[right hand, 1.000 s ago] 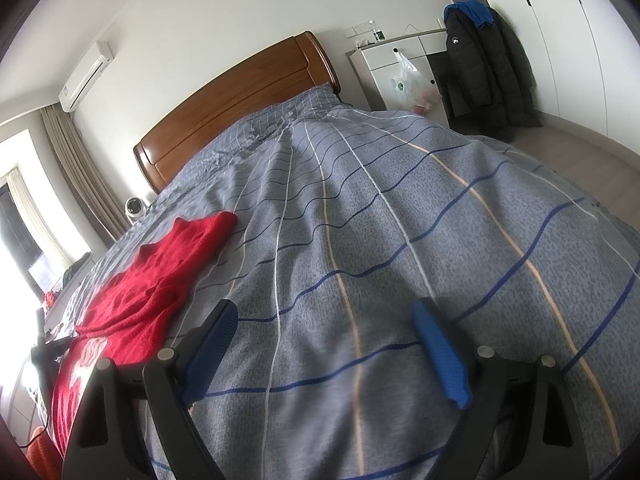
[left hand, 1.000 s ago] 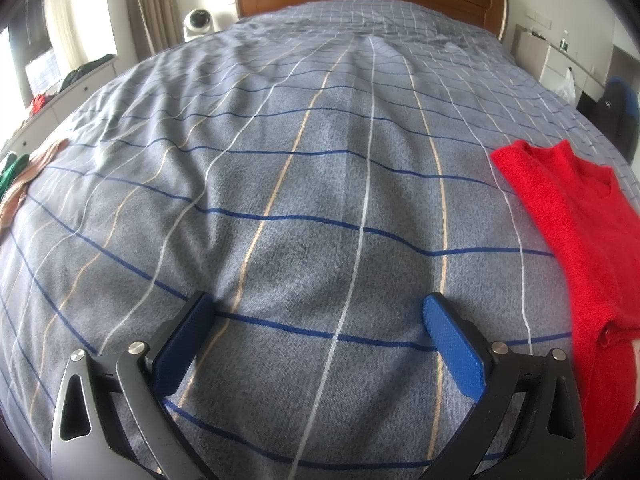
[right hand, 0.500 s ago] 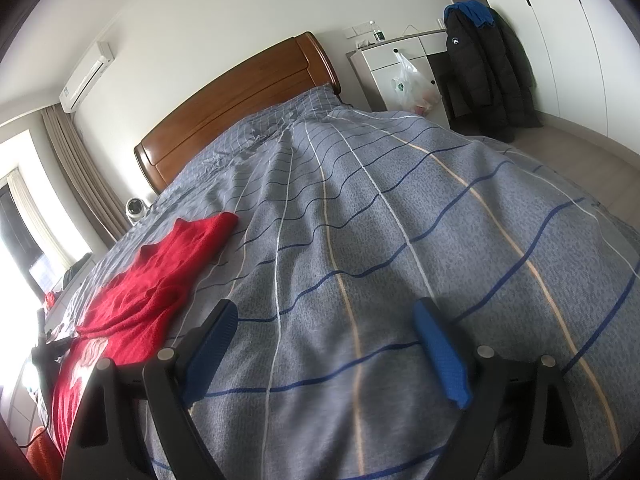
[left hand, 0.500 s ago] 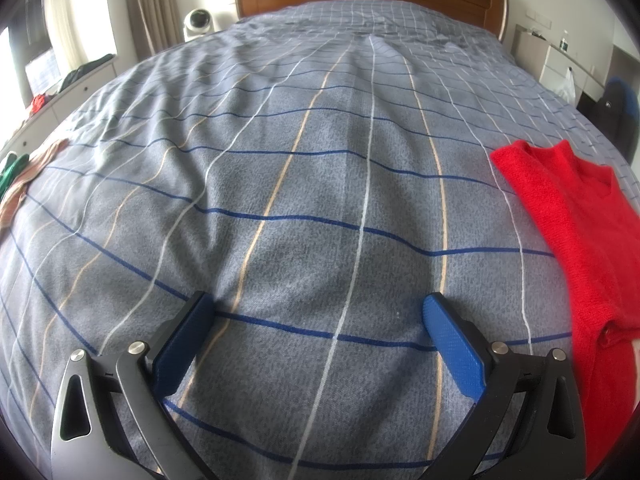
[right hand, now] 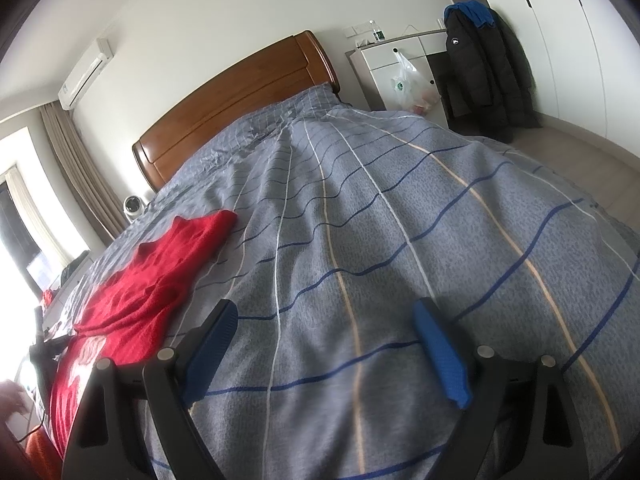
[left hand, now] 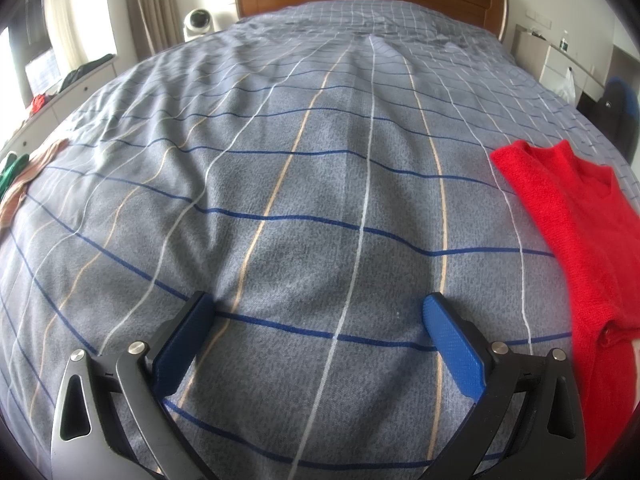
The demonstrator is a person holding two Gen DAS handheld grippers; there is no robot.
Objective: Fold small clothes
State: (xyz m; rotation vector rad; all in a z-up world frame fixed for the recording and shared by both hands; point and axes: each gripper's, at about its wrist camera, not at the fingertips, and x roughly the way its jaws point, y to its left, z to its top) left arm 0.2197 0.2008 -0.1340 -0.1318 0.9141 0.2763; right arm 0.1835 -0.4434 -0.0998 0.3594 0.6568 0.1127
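Red knit sweater (left hand: 576, 240) lies spread at the right edge of the left wrist view, on the grey checked bedspread (left hand: 320, 184), well to the side of the left gripper (left hand: 316, 312), whose blue fingers (left hand: 452, 348) stand wide apart with only bare cover between them. Nothing here differs from a second ago: the same grid lines sit under the jaws and the sweater keeps the same outline. From the right wrist view the sweater (right hand: 160, 276) lies off to the left, beyond the near finger of the right gripper (right hand: 324, 320), not touching it; these jaws too are spread wide and empty over the bedspread (right hand: 400, 220), unchanged from the earlier frames. Both hands have held still, so the fold seems not yet begun; the likely next step is bringing a gripper across to a sweater edge.
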